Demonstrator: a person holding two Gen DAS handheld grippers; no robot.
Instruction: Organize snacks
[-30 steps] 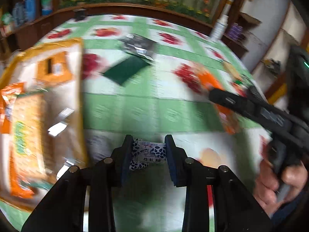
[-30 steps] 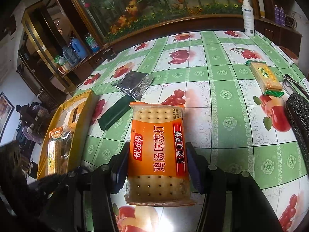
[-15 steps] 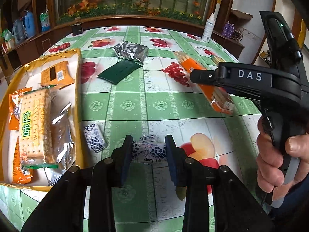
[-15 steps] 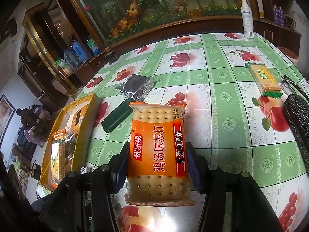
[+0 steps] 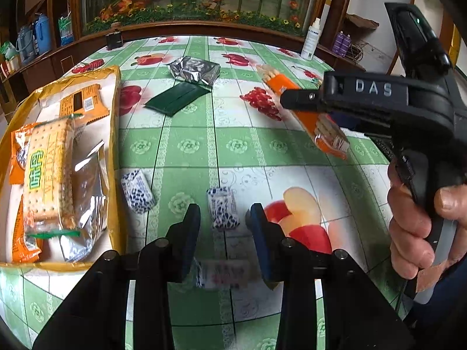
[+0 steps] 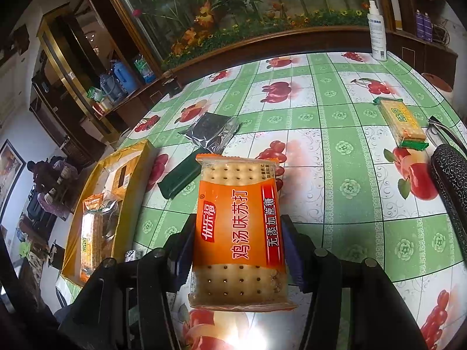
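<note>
A desk (image 5: 186,145) under a glossy green fruit-print cloth carries a yellow bag (image 5: 115,151) of packets at the left. The right hand-held gripper (image 6: 239,248) clamps a slick orange cracker packet (image 6: 238,230) above it, which could slide out. The left hand-held gripper's (image 5: 223,227) jaws are opening with a small blurred candy (image 5: 223,274) between them, and it may drop outside the bag beside two more candies (image 5: 137,191).

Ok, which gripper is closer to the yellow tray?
Left. The left gripper, jaws opening with a blurred candy loose between them, hovers just right of the yellow tray. The right gripper, holding the orange cracker pack, is farther right.
</note>
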